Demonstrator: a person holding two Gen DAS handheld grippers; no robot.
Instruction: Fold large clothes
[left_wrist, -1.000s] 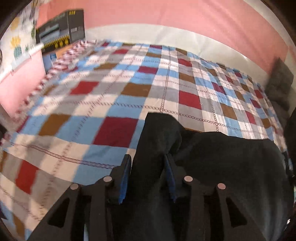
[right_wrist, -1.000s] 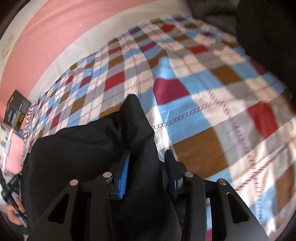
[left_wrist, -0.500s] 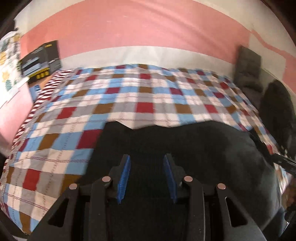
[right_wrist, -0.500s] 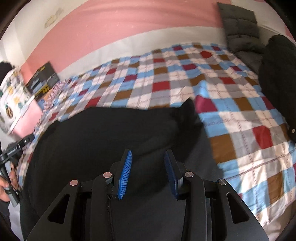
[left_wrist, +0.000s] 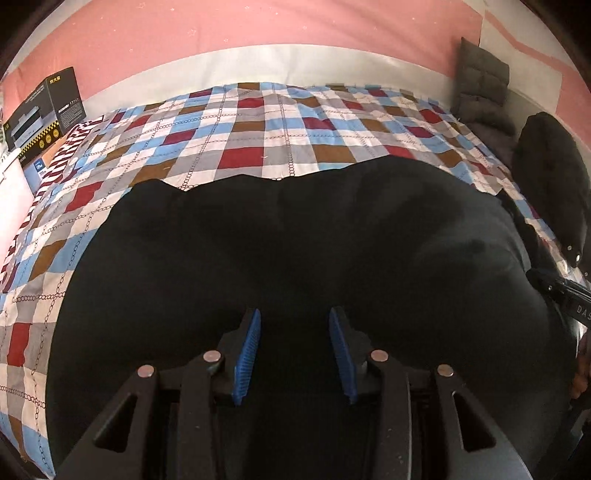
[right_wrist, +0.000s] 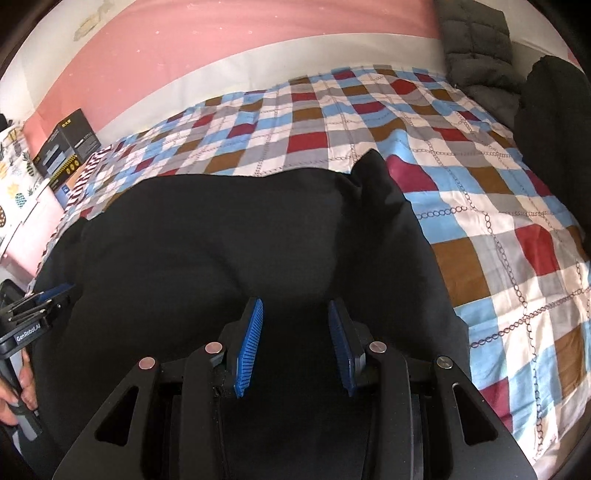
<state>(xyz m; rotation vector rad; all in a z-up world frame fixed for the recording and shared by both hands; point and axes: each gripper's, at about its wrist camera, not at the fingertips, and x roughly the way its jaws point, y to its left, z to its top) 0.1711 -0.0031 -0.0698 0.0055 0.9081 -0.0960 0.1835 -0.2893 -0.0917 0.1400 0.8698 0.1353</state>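
**Ana:** What did the left wrist camera show?

**Ben:** The black garment (left_wrist: 295, 240) lay spread over the checked bedspread (left_wrist: 240, 155), its far edge wavy. The left gripper (left_wrist: 293, 314) hung just above the near part. Its jaws had just been opening: they stood apart with both blue pads bare and only dark cloth behind the gap. A black box (left_wrist: 44, 107) sat at the far left and a grey cushion (left_wrist: 480, 85) at the far right.

**Ana:** And the right wrist camera?

**Ben:** It showed the same garment, with one corner peaked up at its far right. The right gripper (right_wrist: 295, 304) was over the near edge with its jaws parted. Black on black, so I couldn't tell whether they pinched a fold. A hand (right_wrist: 16, 384) was at the left edge.
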